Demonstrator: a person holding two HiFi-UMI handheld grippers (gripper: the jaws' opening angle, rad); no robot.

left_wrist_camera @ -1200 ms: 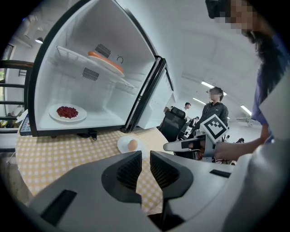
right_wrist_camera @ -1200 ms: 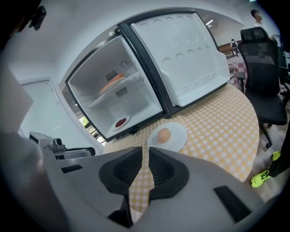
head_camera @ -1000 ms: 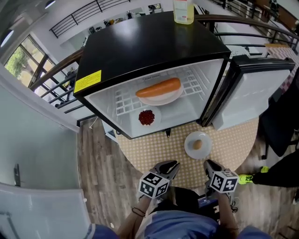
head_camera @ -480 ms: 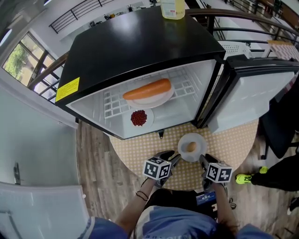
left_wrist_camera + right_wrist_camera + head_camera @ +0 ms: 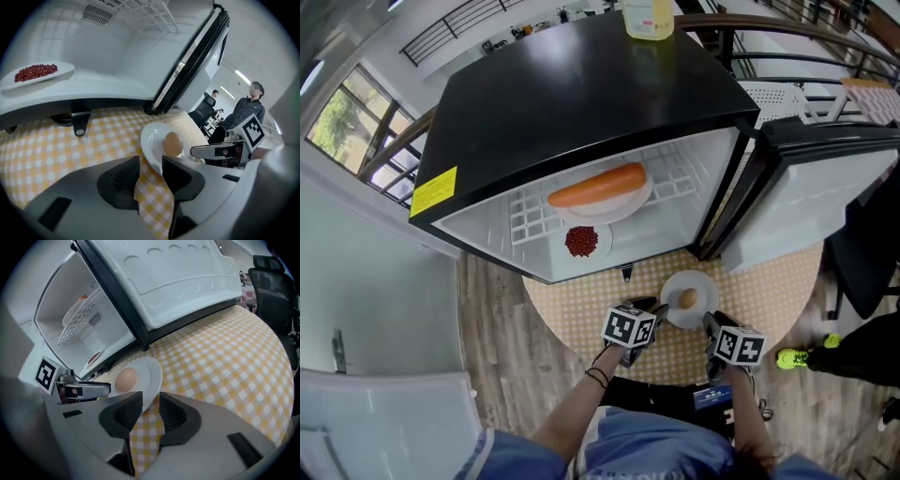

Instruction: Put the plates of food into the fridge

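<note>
My left tongs (image 5: 151, 161) have just been opening and now stand released, pads apart with nothing pressed between them. Only the near rim of the white plate (image 5: 149, 140) shows at the mouth of their gap, over the checked bench (image 5: 70, 150). Ahead of them and to their left gapes the open fridge (image 5: 117, 56), with a plate of red bits (image 5: 63, 70) on its floor.

The white plate lies on the bench just ahead of both tongs, between them, carrying a loose brown egg-shaped piece (image 5: 172, 143).

My right tongs (image 5: 151, 398) are released too. The plate's other rim reaches the tip of their left jaw, but I cannot tell if it touches.

I judge the plate stiff, glazed and slippery, light but breakable, and the piece on it free to roll. I would pinch the rim at opposite sides and keep the plate level.
</note>
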